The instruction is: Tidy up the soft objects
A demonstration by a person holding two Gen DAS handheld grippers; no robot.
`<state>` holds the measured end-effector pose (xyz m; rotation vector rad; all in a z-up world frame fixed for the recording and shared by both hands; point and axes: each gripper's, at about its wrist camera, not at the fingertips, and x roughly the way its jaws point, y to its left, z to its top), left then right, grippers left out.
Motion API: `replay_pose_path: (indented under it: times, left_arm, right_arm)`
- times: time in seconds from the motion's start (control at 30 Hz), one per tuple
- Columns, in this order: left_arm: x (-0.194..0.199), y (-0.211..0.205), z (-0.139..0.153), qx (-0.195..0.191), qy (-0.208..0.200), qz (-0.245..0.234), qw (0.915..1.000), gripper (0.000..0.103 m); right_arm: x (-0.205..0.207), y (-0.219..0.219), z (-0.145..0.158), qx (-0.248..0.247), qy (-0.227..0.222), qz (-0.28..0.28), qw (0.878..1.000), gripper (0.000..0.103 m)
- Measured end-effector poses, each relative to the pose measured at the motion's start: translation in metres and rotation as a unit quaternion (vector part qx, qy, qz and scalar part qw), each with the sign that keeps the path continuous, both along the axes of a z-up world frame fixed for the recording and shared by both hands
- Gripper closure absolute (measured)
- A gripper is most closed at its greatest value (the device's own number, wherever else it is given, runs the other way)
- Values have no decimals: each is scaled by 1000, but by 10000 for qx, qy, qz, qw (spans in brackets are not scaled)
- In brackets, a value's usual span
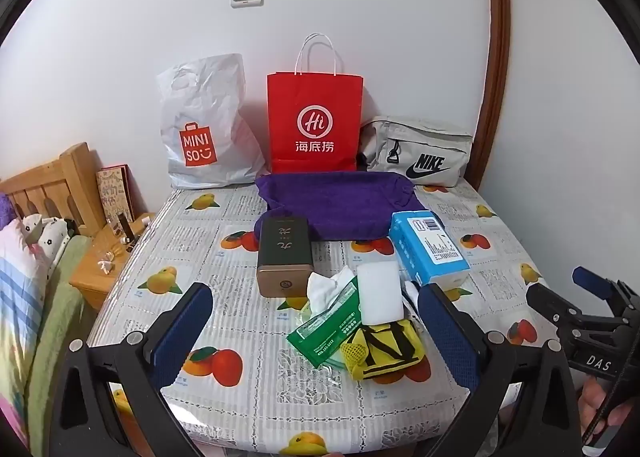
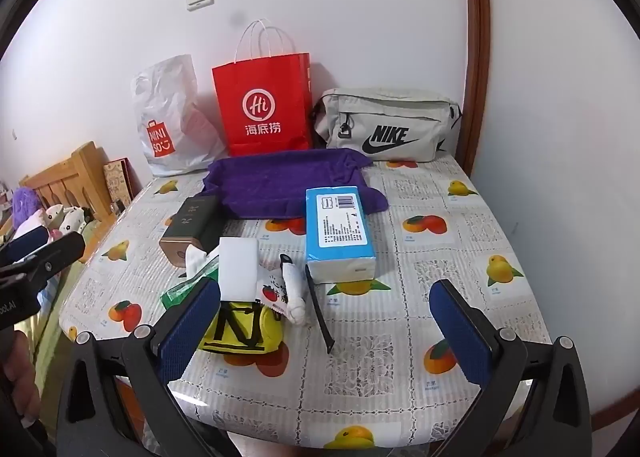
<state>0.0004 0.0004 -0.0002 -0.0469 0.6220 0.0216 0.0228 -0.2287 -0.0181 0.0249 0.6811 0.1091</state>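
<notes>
Nearest to me, both tools hang above the front edge of the table (image 2: 360,369) with its fruit-print cover. My left gripper (image 1: 316,333) has its blue pads spread wide, nothing between them, and my right gripper (image 2: 324,321) is spread just as wide and empty too. Just past the fingers sits the little heap I'm here for: a yellow mesh pouch (image 2: 244,327) with black straps, a green wet-wipe pack (image 1: 324,327) with a tissue poking out, a white sponge block (image 1: 380,293) lying across them, and a small white sock (image 2: 294,293) beside a black strap (image 2: 318,309). Further on, a blue tissue pack (image 2: 340,233) lies to the right and a dark tin (image 1: 284,257) to the left. Behind those, a purple towel (image 1: 340,203) is spread flat. Against the wall stand a white Miniso bag (image 1: 204,125), a red paper bag (image 1: 314,121) and a grey Nike bag (image 2: 388,125).
</notes>
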Motion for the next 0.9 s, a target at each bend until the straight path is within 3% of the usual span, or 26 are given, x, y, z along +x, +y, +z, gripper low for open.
replay_pose_path:
  times: [0.13,0.27,0.9]
  left_arm:
    - [-10,-3,5,48,-171,-41,9998,0]
    - [-8,-6,8,77,-23,-88,9999,0]
    - [-8,-1,5,16,-20,-50,10000,0]
  right_arm:
    - [1,-3,-6,31,-16,-3,10000,0]
    - [-1,0,0,-13,-20,13,10000,0]
    - [-5,3,4,50,-85,74,9999,0]
